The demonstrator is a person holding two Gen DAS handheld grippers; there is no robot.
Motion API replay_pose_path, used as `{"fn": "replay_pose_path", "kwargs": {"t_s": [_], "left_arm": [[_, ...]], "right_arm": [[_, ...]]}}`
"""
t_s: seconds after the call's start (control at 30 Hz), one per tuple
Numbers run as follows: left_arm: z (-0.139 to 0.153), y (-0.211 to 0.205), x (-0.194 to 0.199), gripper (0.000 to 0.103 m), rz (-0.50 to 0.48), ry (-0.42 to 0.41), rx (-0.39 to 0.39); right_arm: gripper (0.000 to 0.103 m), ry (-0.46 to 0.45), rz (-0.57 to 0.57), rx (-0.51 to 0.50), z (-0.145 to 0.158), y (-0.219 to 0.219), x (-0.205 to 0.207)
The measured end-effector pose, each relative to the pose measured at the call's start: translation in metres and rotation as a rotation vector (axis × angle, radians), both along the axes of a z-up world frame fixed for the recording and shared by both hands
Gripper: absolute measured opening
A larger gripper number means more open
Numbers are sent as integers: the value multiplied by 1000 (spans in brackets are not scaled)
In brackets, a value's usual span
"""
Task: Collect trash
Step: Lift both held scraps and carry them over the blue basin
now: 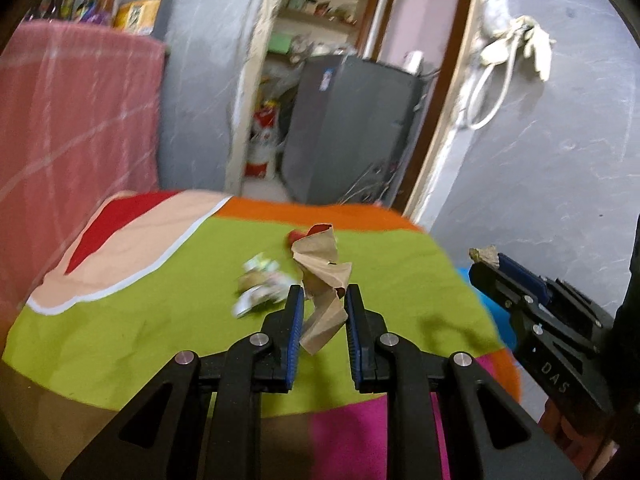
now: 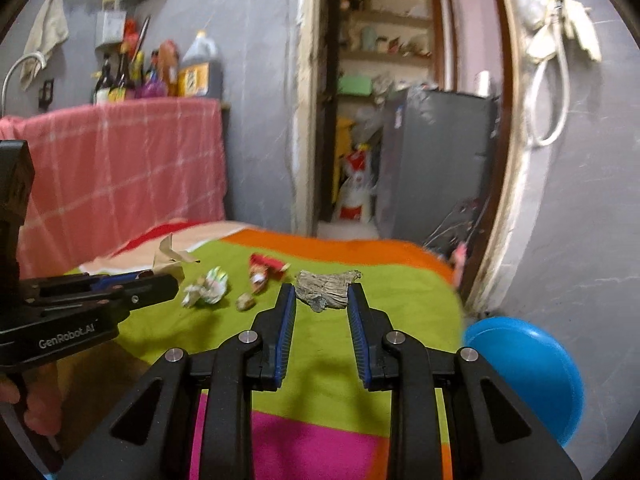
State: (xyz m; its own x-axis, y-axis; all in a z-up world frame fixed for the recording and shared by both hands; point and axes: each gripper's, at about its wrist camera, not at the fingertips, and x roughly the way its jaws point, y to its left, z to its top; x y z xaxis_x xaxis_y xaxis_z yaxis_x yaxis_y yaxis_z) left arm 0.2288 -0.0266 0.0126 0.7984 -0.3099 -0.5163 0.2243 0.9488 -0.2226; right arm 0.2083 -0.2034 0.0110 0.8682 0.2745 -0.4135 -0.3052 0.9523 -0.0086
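My left gripper (image 1: 321, 294) is shut on a crumpled brown paper piece (image 1: 322, 268) and holds it above the bright bedspread (image 1: 168, 304); the paper also shows in the right wrist view (image 2: 170, 260). My right gripper (image 2: 322, 294) is shut on a grey-brown cardboard scrap (image 2: 326, 286), which sticks out of its tip in the left wrist view (image 1: 485, 255). On the spread lie a white-green crumpled wrapper (image 2: 208, 286), a red wrapper (image 2: 266, 266) and a small brownish wad (image 2: 245, 302).
A blue round bin (image 2: 524, 368) stands on the floor right of the bed. A pink-checked cloth (image 2: 120, 172) covers a counter with bottles at left. A doorway with a grey fridge (image 2: 436, 160) lies behind the bed.
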Motion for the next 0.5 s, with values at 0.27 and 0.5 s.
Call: {"fn": "replay_pose_path", "kwargs": {"t_s": [0.27,0.5], "left_arm": [[25,-56,-1,17,-78,-135,-31],[30,-108,10,17,-142,-177,-34]], "right_arm": [[24,-111,-123,2,18,-50,-18],[24,-163,-220,14,23,-95,-26]]}}
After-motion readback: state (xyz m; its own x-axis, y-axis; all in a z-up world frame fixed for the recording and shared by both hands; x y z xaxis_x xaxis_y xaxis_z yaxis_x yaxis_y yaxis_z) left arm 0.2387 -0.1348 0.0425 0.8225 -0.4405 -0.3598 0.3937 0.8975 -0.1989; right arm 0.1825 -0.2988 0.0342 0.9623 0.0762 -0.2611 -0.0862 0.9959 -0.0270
